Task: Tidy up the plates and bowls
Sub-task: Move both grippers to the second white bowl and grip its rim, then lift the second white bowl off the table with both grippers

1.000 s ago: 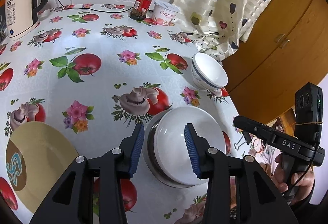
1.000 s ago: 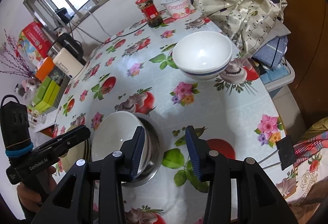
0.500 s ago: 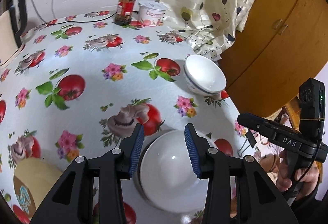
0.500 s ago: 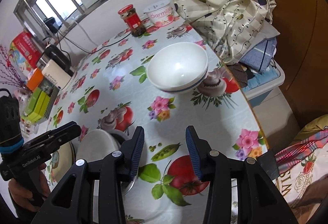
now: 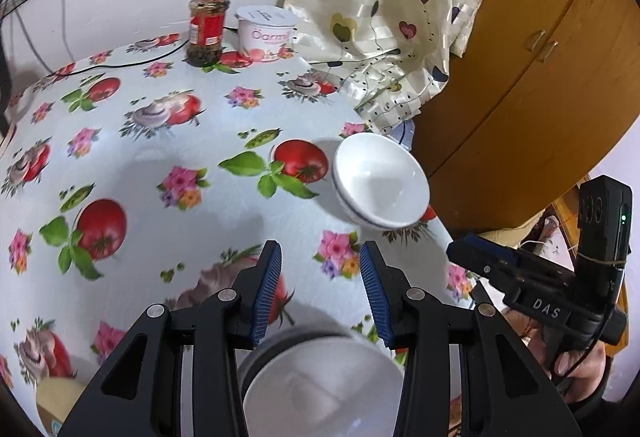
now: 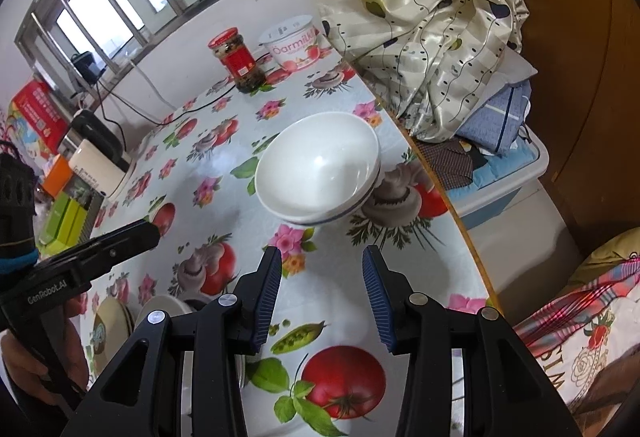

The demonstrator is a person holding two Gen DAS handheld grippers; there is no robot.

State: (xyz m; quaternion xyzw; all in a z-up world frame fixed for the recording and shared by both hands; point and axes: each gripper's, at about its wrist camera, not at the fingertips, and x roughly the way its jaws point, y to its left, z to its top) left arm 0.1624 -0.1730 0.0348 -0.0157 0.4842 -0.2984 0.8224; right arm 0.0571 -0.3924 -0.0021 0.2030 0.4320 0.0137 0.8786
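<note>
Hovering over the flowered tablecloth (image 5: 168, 141), the left gripper (image 5: 320, 293) has its blue pads apart with only cloth between them, holding nothing. Just beneath its fingers sits a white bowl (image 5: 320, 393) nested in a metal dish (image 5: 264, 349) (blurred, and half hidden by the black frame), with the edge of a tan plate (image 5: 48, 401) at the lower left corner. Farther right, near the table's edge, stands a blue-rimmed white bowl (image 5: 380, 185), and beyond it the right gripper shows from the side, a hand (image 5: 576, 365) around its handle. A red-lidded jar (image 5: 208, 25) and a yogurt tub (image 5: 266, 33) stand at the back, touching or nearly so.

From the right wrist, the left gripper appears at the left edge instead, and behind it a kettle (image 6: 100, 161) and coloured boxes (image 6: 36, 113) that the other camera misses. The right gripper (image 6: 320, 297) is likewise parted and empty, the blue-rimmed bowl (image 6: 316, 173) ahead of its tips, apart from them. Only this view shows folded clothes in a blue bin (image 6: 500, 173) off the table's right side.
</note>
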